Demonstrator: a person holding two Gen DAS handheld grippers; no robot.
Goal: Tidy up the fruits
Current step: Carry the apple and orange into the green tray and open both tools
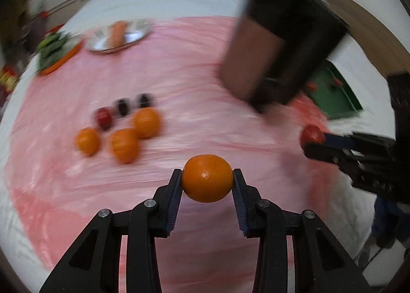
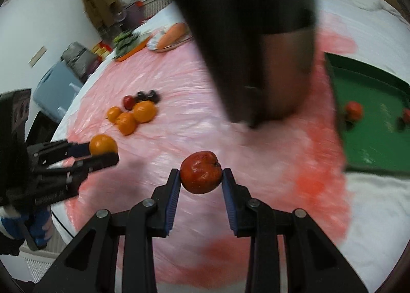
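Observation:
My left gripper (image 1: pixel 207 177) is shut on an orange (image 1: pixel 206 178) and holds it above the pink sheet (image 1: pixel 194 83). My right gripper (image 2: pixel 201 177) is shut on a red apple (image 2: pixel 201 172), also above the sheet. Each gripper shows in the other's view: the right one with its apple (image 1: pixel 311 135) at the right, the left one with its orange (image 2: pixel 103 145) at the left. Three oranges (image 1: pixel 123 144) lie in a loose group with a red fruit (image 1: pixel 103 116) and two dark fruits (image 1: pixel 133 104). A green tray (image 2: pixel 369 139) at the right holds a red fruit (image 2: pixel 354 110).
A dark, blurred cylinder-like object (image 1: pixel 276 44) hangs over the table's far right. A silver plate (image 1: pixel 133 37) with a carrot (image 1: pixel 117 33) and an orange board with greens (image 1: pixel 52 49) stand at the far left. White bedding (image 2: pixel 371 216) rings the pink sheet.

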